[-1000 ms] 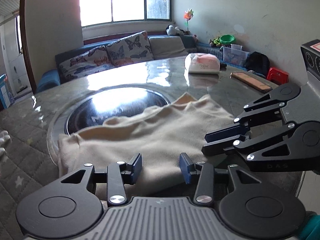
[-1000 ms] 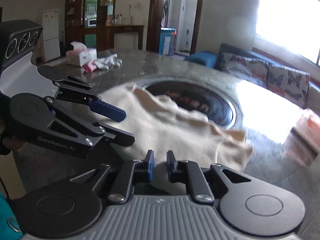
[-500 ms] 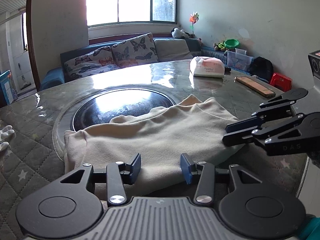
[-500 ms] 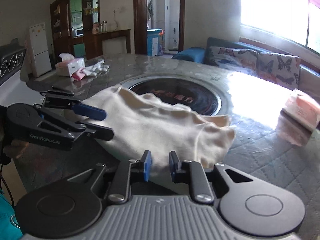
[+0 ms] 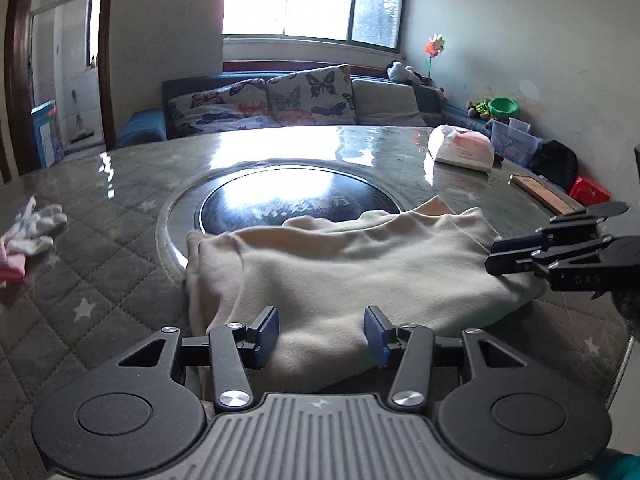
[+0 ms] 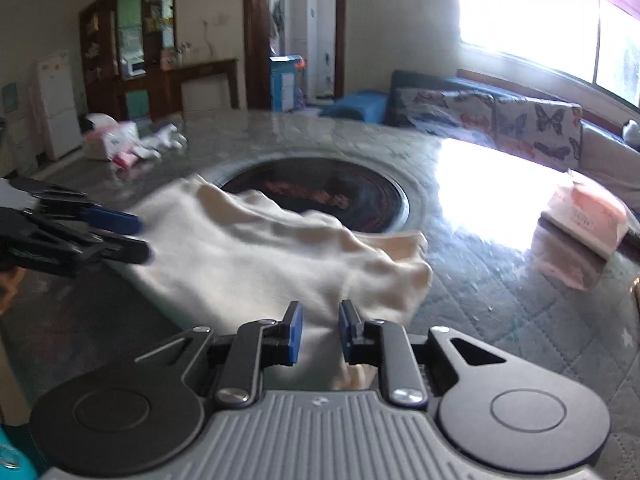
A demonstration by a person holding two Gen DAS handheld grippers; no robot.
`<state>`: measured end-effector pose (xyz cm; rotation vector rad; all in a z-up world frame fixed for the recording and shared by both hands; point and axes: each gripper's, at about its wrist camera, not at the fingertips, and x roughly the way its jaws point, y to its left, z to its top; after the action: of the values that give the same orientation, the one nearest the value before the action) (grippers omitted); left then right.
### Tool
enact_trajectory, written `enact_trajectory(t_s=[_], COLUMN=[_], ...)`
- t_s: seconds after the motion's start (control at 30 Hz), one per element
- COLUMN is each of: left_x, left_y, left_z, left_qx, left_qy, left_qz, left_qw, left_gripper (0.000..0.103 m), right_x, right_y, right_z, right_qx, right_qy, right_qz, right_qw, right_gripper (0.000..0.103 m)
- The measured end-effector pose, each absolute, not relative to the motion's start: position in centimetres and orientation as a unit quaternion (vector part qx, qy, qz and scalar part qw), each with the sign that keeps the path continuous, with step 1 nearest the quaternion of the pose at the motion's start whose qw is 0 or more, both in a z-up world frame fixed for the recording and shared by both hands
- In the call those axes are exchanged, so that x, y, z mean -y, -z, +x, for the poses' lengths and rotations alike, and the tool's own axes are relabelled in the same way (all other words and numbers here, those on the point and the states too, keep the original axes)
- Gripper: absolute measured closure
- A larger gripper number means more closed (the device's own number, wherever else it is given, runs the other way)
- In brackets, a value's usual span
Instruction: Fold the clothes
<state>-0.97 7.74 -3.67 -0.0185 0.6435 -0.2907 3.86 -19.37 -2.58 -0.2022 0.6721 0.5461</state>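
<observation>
A cream garment (image 5: 352,264) lies loosely folded on the round table, partly over the dark glass centre disc (image 5: 296,204). My left gripper (image 5: 322,334) is open, its jaws straddling the garment's near edge. My right gripper (image 6: 319,334) is open with a narrower gap, the cloth's near corner (image 6: 320,280) between its jaws. Each gripper also shows in the other's view: the right gripper (image 5: 516,254) at the garment's right end, the left gripper (image 6: 124,236) at its left end. The right wrist view is blurred.
A pink tissue pack (image 5: 462,150) and a wooden board (image 5: 540,194) sit at the far right of the table. Small pink and white clothes (image 5: 28,240) lie at the left. A sofa (image 5: 304,100) stands beyond the quilted table (image 5: 100,280).
Both grippers have drawn apart along the garment's near edge. The right gripper's jaws have opened wider. The garment lies flatter and more spread out.
</observation>
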Motion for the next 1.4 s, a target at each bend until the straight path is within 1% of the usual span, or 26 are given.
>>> enact_trajectory(t_s=[0.23, 0.4, 0.5, 0.63, 0.9, 1.17, 1.4], left_x=[-8.4, -9.3, -9.2, -8.8, -9.6, -9.5, -9.5], left_y=[3.0, 3.3, 2.9, 2.4, 3.1, 3.7, 3.9], left_z=[0.0, 1.3, 2.0, 3.8, 7.0, 8.0, 8.3], left_qx=[-0.318, -0.33, -0.329, -0.325, -0.35, -0.356, -0.356], left_qy=[0.134, 0.127, 0.132, 0.136, 0.115, 0.096, 0.092], left_qz=[-0.02, -0.037, -0.037, -0.039, -0.053, -0.029, -0.03], left_qw=[0.938, 0.935, 0.934, 0.935, 0.928, 0.929, 0.929], left_gripper=[0.051, 0.051, 0.051, 0.051, 0.051, 0.051, 0.051], right_x=[19.6, 20.1, 20.1, 19.8, 19.3, 18.6, 17.9], right_y=[2.0, 2.9, 2.5, 2.2, 2.3, 2.5, 2.5], right_z=[5.2, 7.0, 7.0, 7.7, 9.3, 10.6, 11.3], right_qx=[-0.312, -0.332, -0.328, -0.324, -0.328, -0.33, -0.329], right_qy=[-0.252, -0.243, -0.244, -0.244, -0.242, -0.242, -0.245], right_qz=[-0.099, -0.076, -0.078, -0.078, -0.078, -0.079, -0.081], right_qw=[0.911, 0.908, 0.909, 0.911, 0.91, 0.909, 0.908], right_gripper=[0.084, 0.081, 0.081, 0.081, 0.081, 0.082, 0.082])
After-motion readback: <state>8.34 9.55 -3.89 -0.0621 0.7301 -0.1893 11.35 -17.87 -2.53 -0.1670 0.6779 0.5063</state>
